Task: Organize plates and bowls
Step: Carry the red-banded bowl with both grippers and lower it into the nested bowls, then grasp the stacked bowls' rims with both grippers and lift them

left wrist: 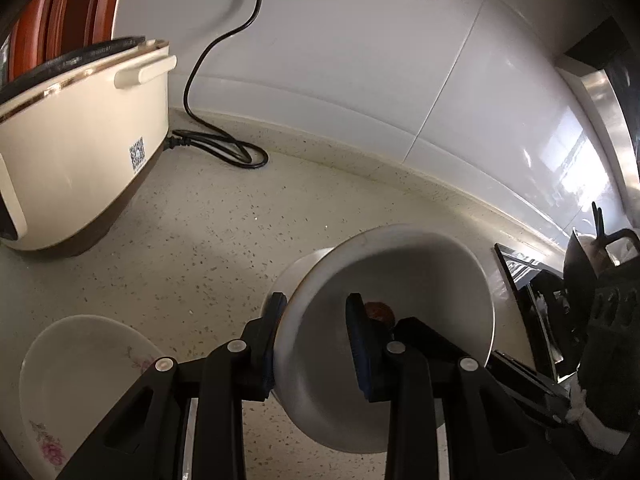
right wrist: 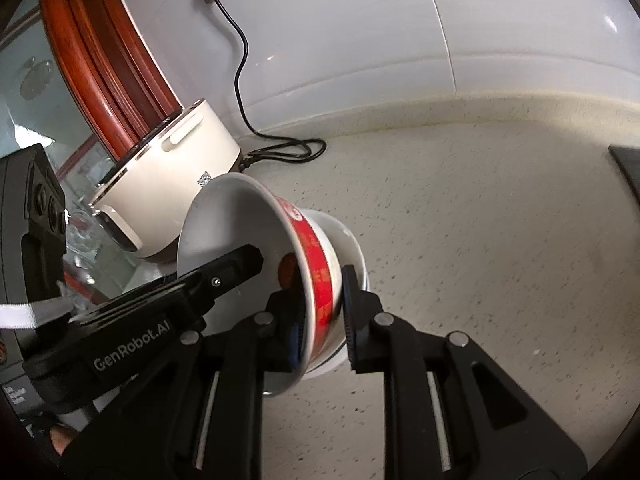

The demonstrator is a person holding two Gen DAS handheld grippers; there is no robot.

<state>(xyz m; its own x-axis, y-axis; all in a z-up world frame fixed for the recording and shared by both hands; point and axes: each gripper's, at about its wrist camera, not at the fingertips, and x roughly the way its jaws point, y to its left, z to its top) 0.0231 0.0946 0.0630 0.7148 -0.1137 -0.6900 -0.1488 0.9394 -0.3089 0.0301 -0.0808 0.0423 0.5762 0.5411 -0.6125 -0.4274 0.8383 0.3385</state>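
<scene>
The left tool (left wrist: 316, 344) is clenched on the rim of a white ceramic bowl with a red band round its outside (left wrist: 384, 316), one pad outside the wall and one inside; the right tool (right wrist: 322, 320) pinches the same bowl's (right wrist: 256, 248) rim from the opposite side, so both arms share one load, tipped nearly on edge with its mouth turned toward the left tool. Beneath and behind it, seemingly touching, sits a second plain white bowl (right wrist: 352, 248) on the speckled stone bench (left wrist: 208, 240). The coming move likely turns on the held bowl lying directly over that one (nesting looks close). Only the right view shows the red band; only the left shows the shallow flower-printed dish (left wrist: 80, 360) well apart, and the cream electric cooker (left wrist: 80, 152) beyond.
</scene>
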